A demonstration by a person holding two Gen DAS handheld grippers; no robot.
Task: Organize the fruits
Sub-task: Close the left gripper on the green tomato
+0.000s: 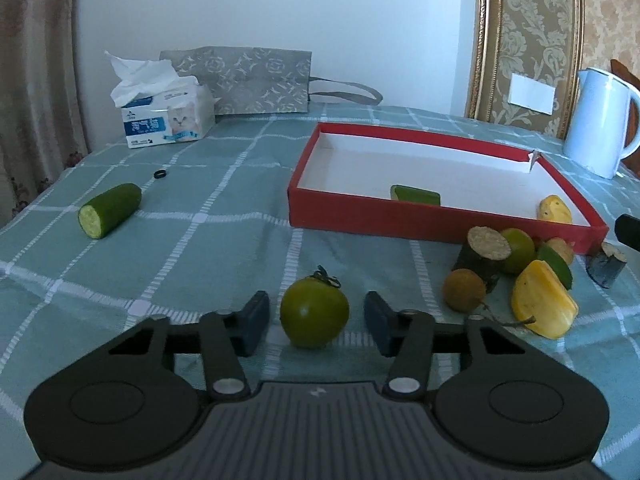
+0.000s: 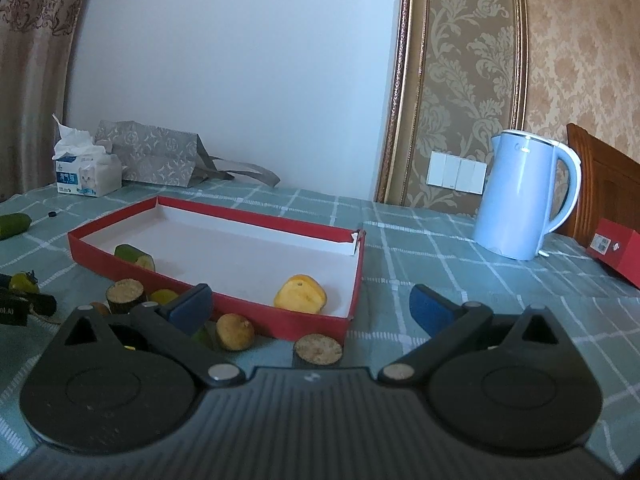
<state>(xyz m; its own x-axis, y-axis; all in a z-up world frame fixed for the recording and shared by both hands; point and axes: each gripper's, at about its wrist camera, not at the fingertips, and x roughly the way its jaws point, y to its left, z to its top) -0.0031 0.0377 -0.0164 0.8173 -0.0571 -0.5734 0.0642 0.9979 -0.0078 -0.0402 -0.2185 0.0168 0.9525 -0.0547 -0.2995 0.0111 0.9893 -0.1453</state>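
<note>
My left gripper (image 1: 316,316) is open, its fingers on either side of a green tomato (image 1: 314,312) on the tablecloth, not touching it. The red box (image 1: 440,220) holds a cucumber piece (image 1: 416,195) and a yellow fruit piece (image 1: 554,210). A pile lies in front of the box: a cork-topped stump (image 1: 486,254), a brown longan (image 1: 464,290), a yellow piece (image 1: 542,300), a green round fruit (image 1: 520,250). A cucumber half (image 1: 110,210) lies far left. My right gripper (image 2: 310,308) is open and empty, near the box's front corner (image 2: 352,316), above a stump (image 2: 318,350) and a longan (image 2: 235,332).
A tissue box (image 1: 168,120) and a grey paper bag (image 1: 256,80) stand at the back. A pale blue kettle (image 2: 524,196) stands at the right, with a small red box (image 2: 618,248) beyond it. A small black ring (image 1: 160,174) lies on the cloth.
</note>
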